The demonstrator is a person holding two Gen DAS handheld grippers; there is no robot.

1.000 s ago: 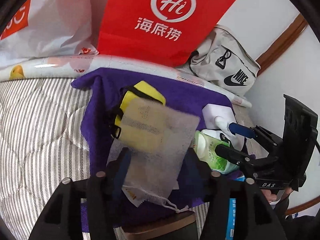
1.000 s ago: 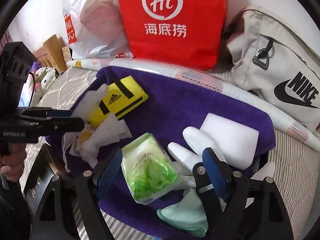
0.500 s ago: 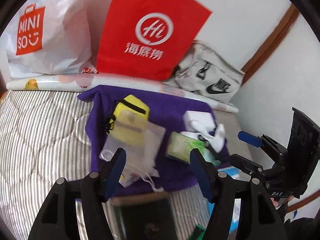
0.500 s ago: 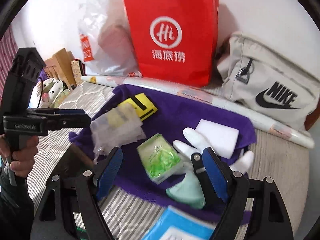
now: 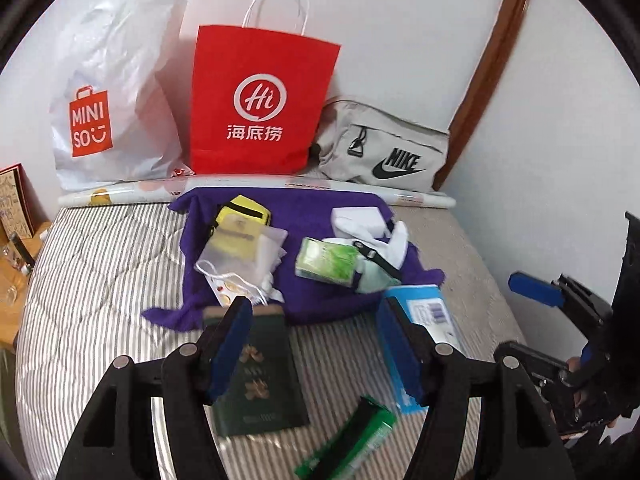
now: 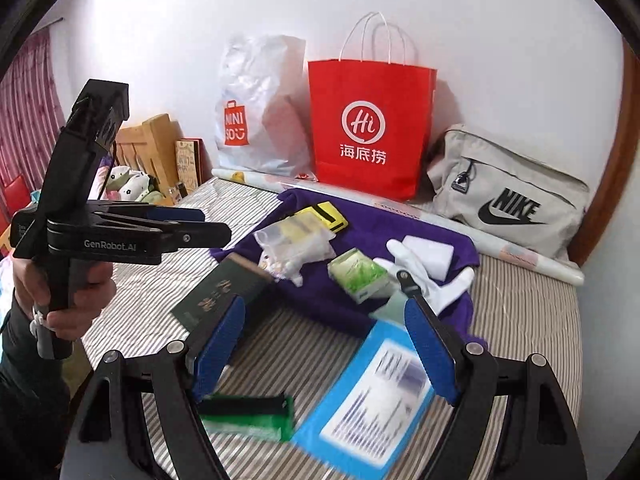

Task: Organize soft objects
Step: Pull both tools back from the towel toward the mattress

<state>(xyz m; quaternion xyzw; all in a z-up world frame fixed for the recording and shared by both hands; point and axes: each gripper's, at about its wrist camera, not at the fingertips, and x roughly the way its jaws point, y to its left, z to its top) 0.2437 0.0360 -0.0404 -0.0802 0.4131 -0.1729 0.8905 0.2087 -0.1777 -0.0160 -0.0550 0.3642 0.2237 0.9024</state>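
I have both tongs held above the striped bed (image 5: 100,280) with nothing in them: the left tongs (image 5: 316,344) stand apart, their jaws having just been opening with nothing between them, and the right tongs (image 6: 324,344) stand wide apart and empty too. The soft things sit gathered on the purple towel (image 5: 320,208) towards the wall: a yellow pouch (image 5: 248,210) with a sheer mesh bag (image 5: 244,252) lying over it, a green tissue pack (image 5: 326,260) just beside, white gloves (image 5: 394,246) resting against a white sponge block (image 5: 356,216), and a pale green cloth (image 6: 390,304) at the towel's near edge. Off the towel, nearer me, lie a dark green booklet (image 5: 256,376), a blue-and-white packet (image 6: 376,404) and a green wrapper (image 6: 248,416); these look stiff rather than soft, so I judge they are not part of the pile. My reading is that I am between grasps, or near the end of the gathering, since every soft piece I can see is already on the towel. If anything remains, I think it is tidying the heap or folding the towel over it. That would call for bringing one pair of tongs down to a loose towel corner, such as the one nearest the booklet, pinching only the cloth and not the booklet that touches it. The mesh bag is limp and would slide off the pouch if nudged.
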